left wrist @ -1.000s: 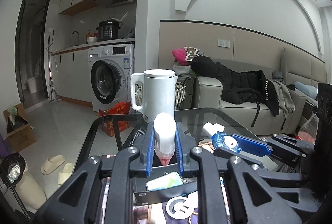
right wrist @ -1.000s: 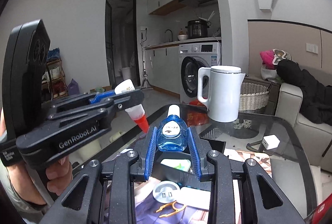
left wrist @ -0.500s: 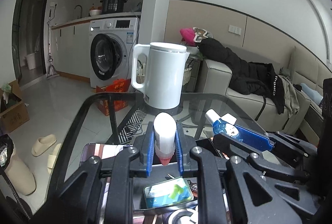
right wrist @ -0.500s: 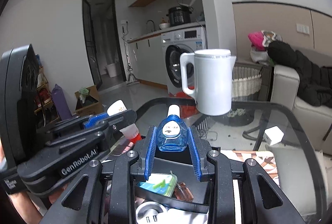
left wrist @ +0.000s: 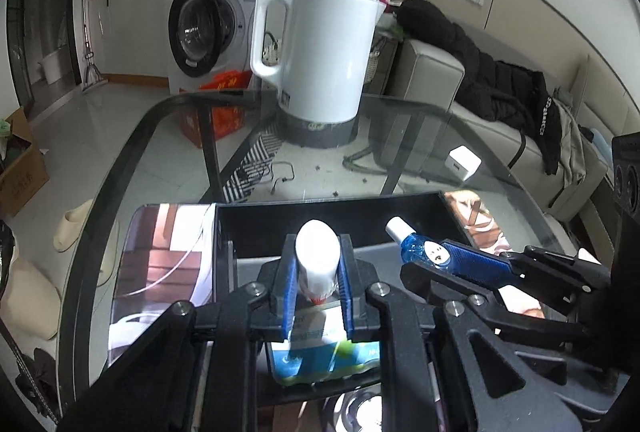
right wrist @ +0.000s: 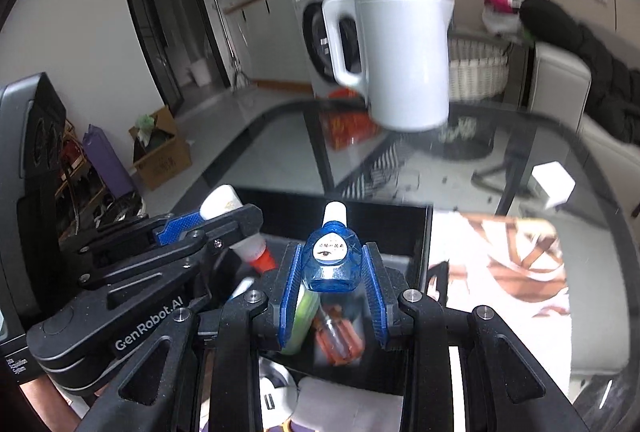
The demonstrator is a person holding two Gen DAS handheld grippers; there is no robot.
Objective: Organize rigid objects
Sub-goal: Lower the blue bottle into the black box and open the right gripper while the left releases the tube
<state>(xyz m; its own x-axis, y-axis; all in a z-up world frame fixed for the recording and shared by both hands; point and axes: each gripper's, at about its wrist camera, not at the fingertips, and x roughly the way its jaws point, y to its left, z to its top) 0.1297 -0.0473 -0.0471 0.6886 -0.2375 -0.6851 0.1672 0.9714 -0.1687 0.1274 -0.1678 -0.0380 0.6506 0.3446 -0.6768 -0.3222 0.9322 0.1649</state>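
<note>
Two items are being carried at once over a black box (left wrist: 224,232) that is sitting on the glass table (left wrist: 132,136). A white tube (left wrist: 317,256) with a red tip is being gripped by the left gripper (left wrist: 318,280): its blue pads are closed on the tube's sides, and the tube is being held above the box's near part. A blue bottle (right wrist: 331,259) with a white cap is being gripped in the same way by the right gripper (right wrist: 332,284), its pads pressed on the bottle's two flanks, cap pointing away from the camera. Both grippers are being tilted downward toward the box, side by side and close together.

Some sorting is judged to be done already: inside the box a green-and-blue tin (left wrist: 320,360) is lying flat under the left gripper, and an orange-brown object (right wrist: 340,340), blurred, is lying beside a green edge under the right one. A round white thing (left wrist: 360,408) at the near edge cannot be identified.

Neither carried item is being released yet; both are hanging clear of the box floor. What is judged to be left is the lowering and letting go of the tube and the bottle. A white charger (left wrist: 464,163) is lying apart on the glass, and a white kettle (left wrist: 320,52) is standing at the far side; whether they belong to the task cannot be told.
</note>
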